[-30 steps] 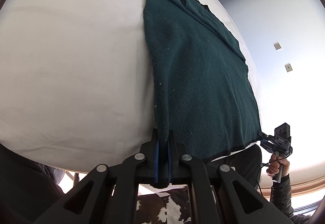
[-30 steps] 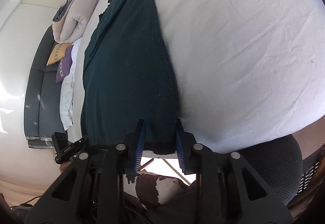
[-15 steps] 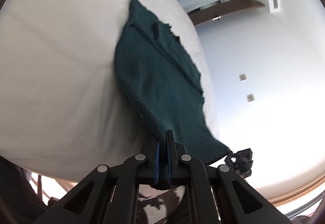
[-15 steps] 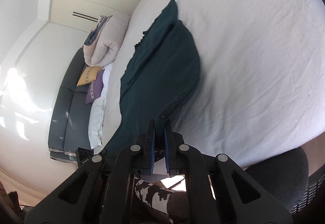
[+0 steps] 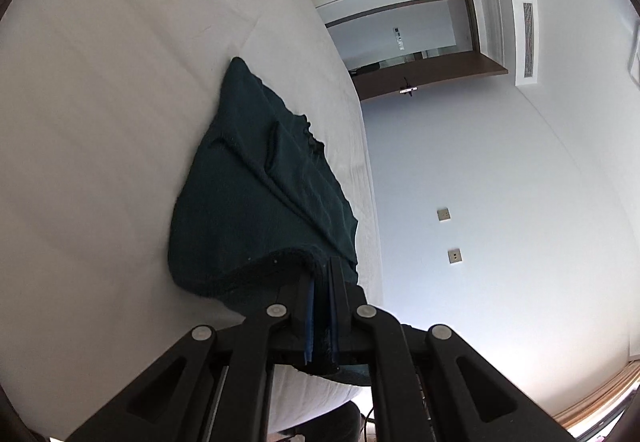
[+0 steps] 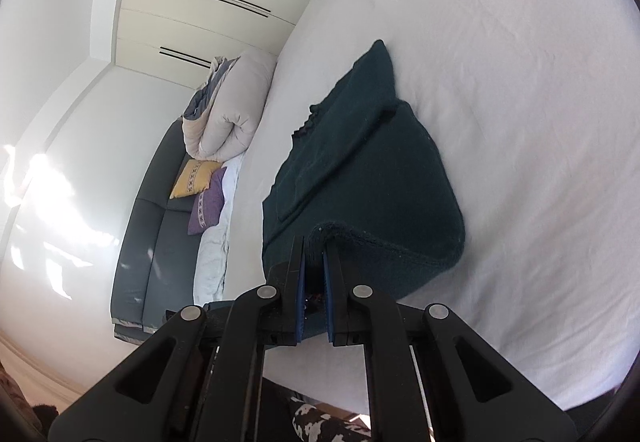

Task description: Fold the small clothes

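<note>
Green garment (image 5: 256,201) – hem in both grippers, lifted

No text, label, brand, number or sign can be read in either wrist view. Two small wall plates (image 5: 448,235) are seen on the pale wall in the left wrist view, but nothing is legible on them. A small white panel (image 5: 398,37) is seen through the doorway and another above it, both too small for any marking to be made out. A woven pattern is carried by the yellow cushion (image 6: 195,178) and the purple cushion (image 6: 209,205) on the sofa in the right wrist view, but no letters are formed by it.
</note>
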Tool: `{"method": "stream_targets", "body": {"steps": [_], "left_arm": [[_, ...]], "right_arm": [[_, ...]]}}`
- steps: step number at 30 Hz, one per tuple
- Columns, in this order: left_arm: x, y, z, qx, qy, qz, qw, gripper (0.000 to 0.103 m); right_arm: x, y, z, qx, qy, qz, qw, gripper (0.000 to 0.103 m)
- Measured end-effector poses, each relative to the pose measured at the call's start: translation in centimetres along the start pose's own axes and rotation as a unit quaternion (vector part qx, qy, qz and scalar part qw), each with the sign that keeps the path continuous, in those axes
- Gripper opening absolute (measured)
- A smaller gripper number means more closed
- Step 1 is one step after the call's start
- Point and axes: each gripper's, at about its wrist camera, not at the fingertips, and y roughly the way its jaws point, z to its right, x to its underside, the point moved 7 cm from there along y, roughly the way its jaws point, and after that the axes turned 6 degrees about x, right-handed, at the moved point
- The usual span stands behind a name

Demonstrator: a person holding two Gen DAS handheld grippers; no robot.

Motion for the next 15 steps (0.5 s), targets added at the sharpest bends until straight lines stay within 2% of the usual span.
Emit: {"method": "stream_targets", "body": {"steps": [8, 15], "left_arm": [[-7.5, 5.2, -0.9, -0.008, -0.011, 0.014, 0.9998, 0.005], [-13.5, 9.6, -1.7, -0.022, -0.017, 0.020, 0.9994, 0.005]], "right_arm": [[-9.0, 5.3, -2.6, 0.009, -0.002, 0.031, 0.999, 0.007], [-17.4, 12.7, -3.7, 0.031, -0.001, 0.044, 0.999, 0.007]]}}
